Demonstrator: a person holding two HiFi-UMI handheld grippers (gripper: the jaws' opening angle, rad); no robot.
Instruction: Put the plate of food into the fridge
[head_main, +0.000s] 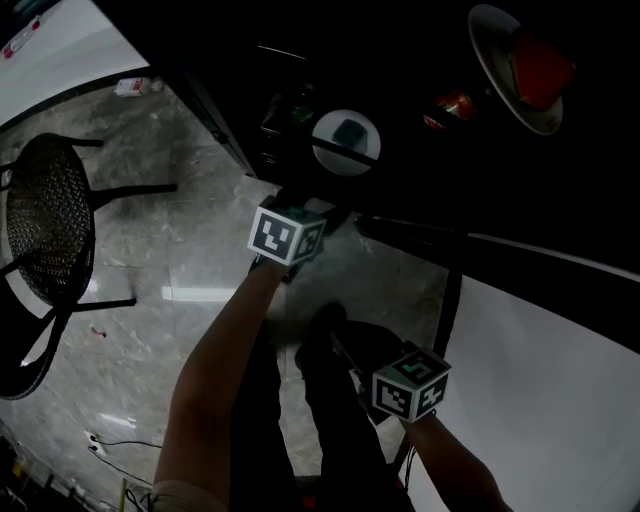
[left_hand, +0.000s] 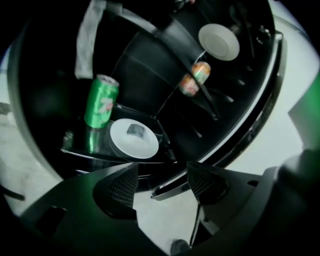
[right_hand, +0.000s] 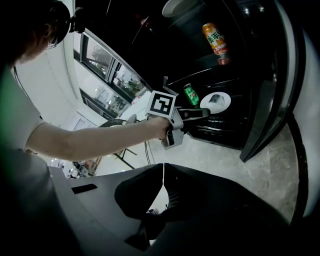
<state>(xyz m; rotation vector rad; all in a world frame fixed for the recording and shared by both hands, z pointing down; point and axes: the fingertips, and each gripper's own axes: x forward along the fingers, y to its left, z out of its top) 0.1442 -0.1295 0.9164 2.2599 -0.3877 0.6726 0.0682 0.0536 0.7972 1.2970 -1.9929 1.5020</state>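
While the fridge (left_hand: 145, 65) holds two plates (left_hand: 134, 138) (left_hand: 218, 42) and two cans (left_hand: 101, 101) (left_hand: 195, 78), left gripper (left_hand: 161, 182) gapes, right gripper (right_hand: 163, 172) clamps nothing

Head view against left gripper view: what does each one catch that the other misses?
Only the head view shows the black chair on the marbled floor and the person's left forearm. Only the left gripper view shows that the left tongs stand apart with nothing between them. Both show the open fridge with the plate of food on a shelf, an orange can and a second plate higher up.
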